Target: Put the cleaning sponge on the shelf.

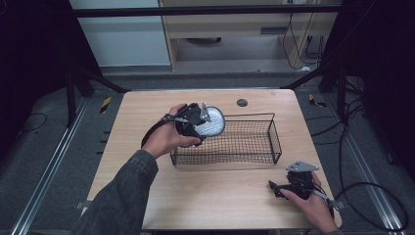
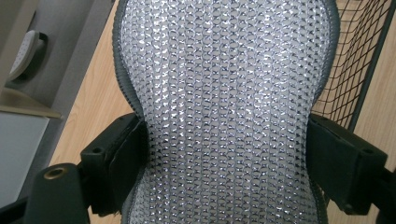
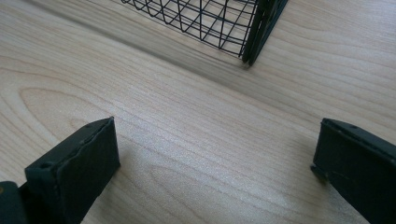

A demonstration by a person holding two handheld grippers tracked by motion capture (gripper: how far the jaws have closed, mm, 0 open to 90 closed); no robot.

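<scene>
We find the left claw point(image 1: 204, 122) clamped, forearm reaching forward; the right claw point(image 1: 272, 187) rests low, jaws wide apart.

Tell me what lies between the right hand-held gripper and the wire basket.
Bare wooden table: in the right gripper view, nothing sits between the open right hand-held gripper and the wire basket.

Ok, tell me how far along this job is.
Done: the left gripper has the silver mesh pad clamped between its jaws. In hand: the pad hangs over the left end of the wire basket. Left: letting go of it inside. The right gripper rests open on the table.
</scene>
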